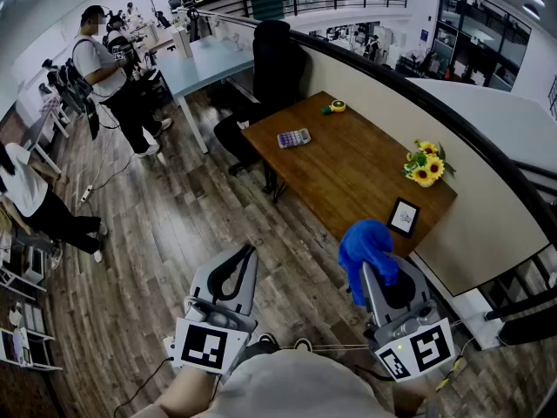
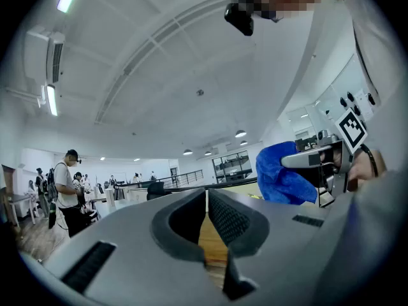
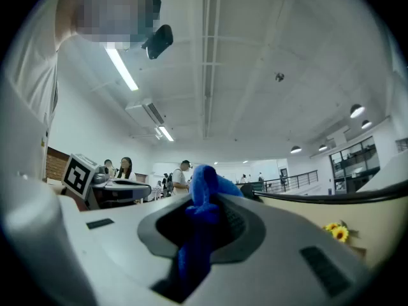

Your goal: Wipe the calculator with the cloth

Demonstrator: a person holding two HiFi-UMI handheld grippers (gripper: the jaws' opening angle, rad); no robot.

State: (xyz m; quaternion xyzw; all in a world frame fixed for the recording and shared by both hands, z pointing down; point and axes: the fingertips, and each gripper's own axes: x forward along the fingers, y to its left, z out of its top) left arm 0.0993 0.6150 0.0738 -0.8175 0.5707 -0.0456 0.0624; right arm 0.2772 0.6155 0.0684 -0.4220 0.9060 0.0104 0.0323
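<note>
Approach stage: right gripper (image 1: 374, 273) pinches the cloth (image 1: 365, 244) ready to wipe, left gripper (image 1: 246, 256) is pressed together and empty, both well short of the calculator (image 1: 294, 138) on the table (image 1: 352, 177).

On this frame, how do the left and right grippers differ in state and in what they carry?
The left gripper has its jaws shut together with nothing between them; the right gripper is shut on the blue cloth. The left gripper's tips show bare, while the right gripper's are buried under bunched cloth. Shared: both are held short of the wooden table, far from the calculator.
</note>
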